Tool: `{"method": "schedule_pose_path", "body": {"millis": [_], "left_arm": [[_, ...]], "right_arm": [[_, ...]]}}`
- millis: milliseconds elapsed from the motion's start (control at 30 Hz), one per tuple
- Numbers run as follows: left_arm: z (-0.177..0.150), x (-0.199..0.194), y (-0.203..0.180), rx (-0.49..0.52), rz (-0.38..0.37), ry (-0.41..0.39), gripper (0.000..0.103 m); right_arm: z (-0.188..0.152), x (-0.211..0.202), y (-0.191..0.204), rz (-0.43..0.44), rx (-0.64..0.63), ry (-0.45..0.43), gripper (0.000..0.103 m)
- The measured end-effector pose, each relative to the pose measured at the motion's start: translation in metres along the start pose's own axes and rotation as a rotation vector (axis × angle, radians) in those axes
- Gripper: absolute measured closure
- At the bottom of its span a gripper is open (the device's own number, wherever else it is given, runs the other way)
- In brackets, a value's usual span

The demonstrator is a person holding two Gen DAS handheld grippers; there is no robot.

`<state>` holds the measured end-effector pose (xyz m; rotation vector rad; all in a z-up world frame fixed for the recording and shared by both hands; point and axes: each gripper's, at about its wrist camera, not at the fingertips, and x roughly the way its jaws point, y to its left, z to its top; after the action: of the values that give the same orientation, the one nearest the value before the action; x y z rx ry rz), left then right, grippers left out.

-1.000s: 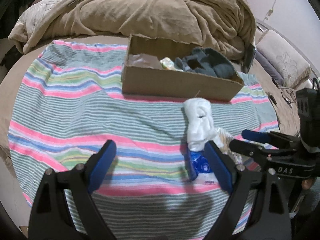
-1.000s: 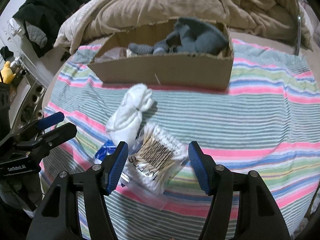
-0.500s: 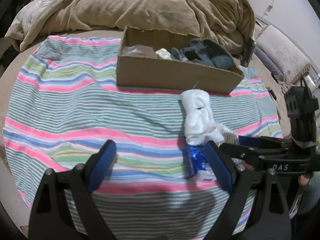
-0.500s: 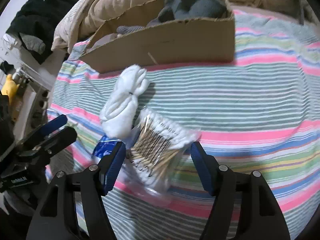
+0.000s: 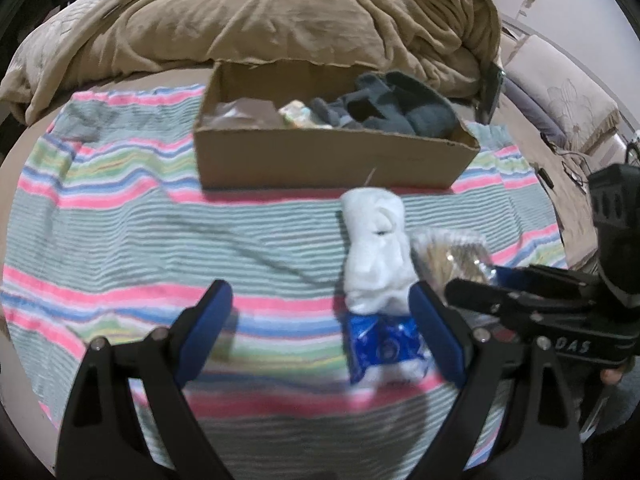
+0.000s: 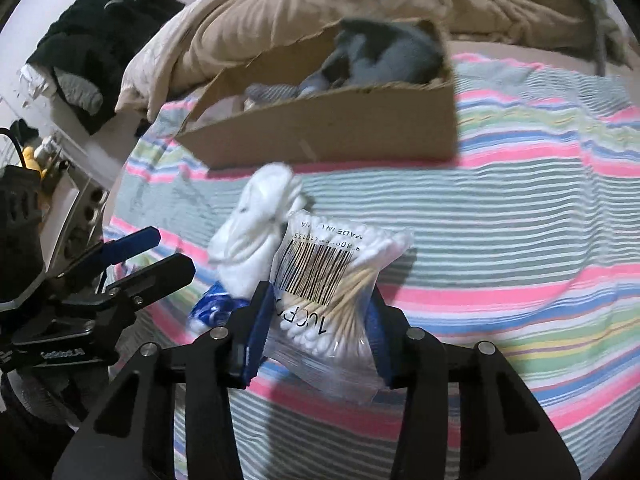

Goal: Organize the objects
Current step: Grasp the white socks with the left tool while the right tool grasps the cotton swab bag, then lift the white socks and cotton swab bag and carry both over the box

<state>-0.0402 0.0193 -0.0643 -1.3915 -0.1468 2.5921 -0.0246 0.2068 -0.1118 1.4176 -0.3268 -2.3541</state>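
My right gripper [image 6: 318,334] is shut on a clear bag of cotton swabs [image 6: 332,280] and holds it just above the striped cloth; the bag also shows in the left wrist view [image 5: 450,256]. A rolled white sock [image 5: 376,256] [image 6: 256,236] lies beside it, with a blue-and-white packet [image 5: 384,346] [image 6: 214,308] at its near end. My left gripper [image 5: 320,336] is open and empty, low over the cloth, its right finger next to the packet. A cardboard box [image 5: 332,160] [image 6: 340,128] behind holds grey socks [image 5: 392,108] and small items.
A striped cloth [image 5: 120,220] covers the bed. A tan duvet [image 5: 260,20] is heaped behind the box. A pillow [image 5: 568,100] lies at the right. Dark clothes [image 6: 92,40] are piled beyond the bed's left edge in the right wrist view.
My right gripper has closed on the bag of cotton swabs and lifted it off the cloth. Both grippers have moved closer toward the box.
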Motion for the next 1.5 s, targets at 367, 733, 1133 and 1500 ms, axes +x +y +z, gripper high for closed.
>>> {"method": "schedule_pose_path", "body": {"millis": [367,733,1133,1500], "left_arm": [[0.019,0.041,-0.03,0.063,-0.017,0.032,0.021],[0.017,0.034,-0.026,0.051,-0.041,-0.013,0.064],[0.023,-0.01,-0.02,0.041,-0.09,-0.101,0.067],[0.036,-0.037,0.001,0.011,-0.075,-0.162,0.067]], "right_arm": [[0.008,-0.014,-0.025,0.006,0.036,-0.066,0.056],[0.013,-0.027,-0.029,0.026,0.047,-0.109,0.056],[0.024,-0.046,-0.011,0.006,0.011,-0.161,0.056],[0.046,-0.061,-0.004,-0.026,-0.031,-0.219,0.056]]}}
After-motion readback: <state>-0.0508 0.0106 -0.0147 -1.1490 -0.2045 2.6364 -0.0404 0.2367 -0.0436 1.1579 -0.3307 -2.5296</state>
